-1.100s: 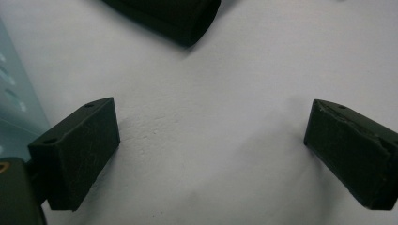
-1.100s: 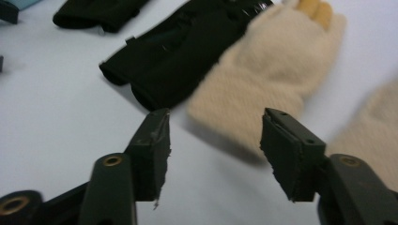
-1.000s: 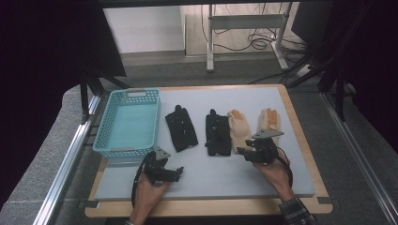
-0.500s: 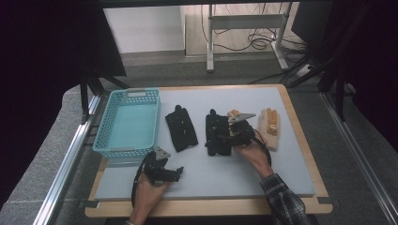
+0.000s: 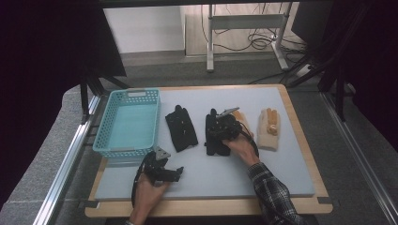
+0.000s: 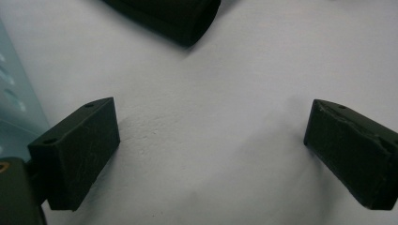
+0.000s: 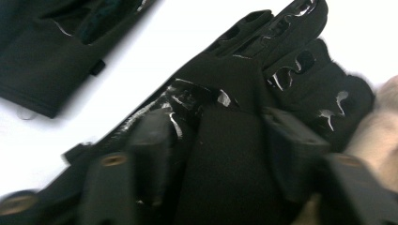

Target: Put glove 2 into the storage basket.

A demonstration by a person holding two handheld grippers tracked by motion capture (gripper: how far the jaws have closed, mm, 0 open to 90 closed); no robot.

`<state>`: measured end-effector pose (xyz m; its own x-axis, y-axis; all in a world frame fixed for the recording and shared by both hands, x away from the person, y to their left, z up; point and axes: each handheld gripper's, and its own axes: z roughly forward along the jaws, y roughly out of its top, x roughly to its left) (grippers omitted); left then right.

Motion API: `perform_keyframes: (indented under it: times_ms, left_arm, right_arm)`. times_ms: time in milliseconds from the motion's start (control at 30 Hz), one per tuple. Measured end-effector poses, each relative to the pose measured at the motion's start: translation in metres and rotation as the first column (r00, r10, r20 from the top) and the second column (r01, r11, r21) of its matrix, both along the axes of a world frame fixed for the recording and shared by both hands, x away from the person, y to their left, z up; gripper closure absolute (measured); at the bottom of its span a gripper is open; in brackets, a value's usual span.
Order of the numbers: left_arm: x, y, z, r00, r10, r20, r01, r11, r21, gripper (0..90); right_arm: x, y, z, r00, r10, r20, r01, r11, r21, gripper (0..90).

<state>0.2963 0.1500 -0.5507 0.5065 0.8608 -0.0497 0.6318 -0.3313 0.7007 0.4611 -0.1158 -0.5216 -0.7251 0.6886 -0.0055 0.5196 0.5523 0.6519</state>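
Here the right gripper (image 5: 220, 127) sits over the second black glove (image 5: 215, 136), which lies on the grey mat (image 5: 225, 173) near the middle of the table, at about 3 o'clock from the first black glove (image 5: 181, 127). In the right gripper view the jaws stand on either side of a raised fold of that glove (image 7: 225, 154), pressing against the cloth, so the glove is pinched between them. Just at 3 o'clock of this glove lies a tan glove partly hidden under the hand, and farther the same way another tan glove (image 5: 269, 128). The left gripper (image 5: 162, 171) rests near the table's front edge, at 6 o'clock from the blue basket (image 5: 127, 123); its jaws are spread wide over bare mat (image 6: 211, 122), holding nothing.
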Motion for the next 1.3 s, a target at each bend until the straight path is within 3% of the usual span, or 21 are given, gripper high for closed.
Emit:
perform_keyframes:
  times_ms: [100,200,333,467,667,833,967,1067,1167,1233,1300]
  left_arm:
    - [0.0,0.0,0.0,1.0,0.0,0.0,0.0,1.0,0.0,4.0]
    - [0.0,0.0,0.0,1.0,0.0,-0.001,0.0,1.0,0.0,4.0]
    - [0.0,0.0,0.0,1.0,-0.001,-0.001,0.001,1.0,0.003,4.0]
    - [0.0,0.0,0.0,1.0,-0.001,-0.002,0.001,1.0,0.004,4.0]
    - [0.0,0.0,0.0,1.0,0.001,0.0,-0.001,1.0,0.001,4.0]
    - [0.0,0.0,0.0,1.0,0.004,0.002,-0.004,1.0,-0.003,4.1]
    - [0.0,0.0,0.0,1.0,0.0,0.002,0.0,1.0,0.002,4.1]
    - [0.0,0.0,0.0,1.0,0.0,0.001,0.0,1.0,0.003,4.1]
    - [0.0,0.0,0.0,1.0,0.0,0.001,0.0,1.0,0.002,4.1]
    - [0.0,0.0,0.0,1.0,0.001,0.001,-0.001,1.0,0.001,4.0]
    - [0.0,0.0,0.0,1.0,0.001,0.0,-0.001,1.0,0.001,4.1]
  right_arm:
    - [-0.003,0.003,0.002,0.9999,-0.016,0.006,0.016,1.0,-0.026,71.9]
    - [-0.004,0.003,0.004,0.9999,-0.016,-0.005,0.016,1.0,-0.017,78.1]
    - [-0.007,0.003,0.01,0.9998,-0.02,0.003,0.02,1.0,0.007,79.4]
    - [-0.019,0.004,0.028,0.9995,0.003,0.032,-0.005,0.999,0.051,79.3]
    - [-0.058,0.003,0.052,0.9979,0.043,0.049,-0.047,0.995,0.086,78.7]
    - [-0.089,-0.005,0.047,0.9994,0.033,0.011,-0.034,0.991,0.129,78.2]
    - [-0.109,-0.011,0.03,0.999,0.039,-0.021,-0.036,0.988,0.152,73.1]
    - [-0.111,-0.015,0.025,0.9992,0.039,0.003,-0.039,0.986,0.165,53.0]
    - [-0.103,-0.023,0.03,0.9992,0.04,0.004,-0.04,0.979,0.2,43.0]
    - [-0.098,-0.025,0.034,0.9992,0.037,0.016,-0.04,0.978,0.206,41.8]
    - [-0.093,-0.024,0.036,0.9986,0.048,0.022,-0.052,0.978,0.202,47.2]
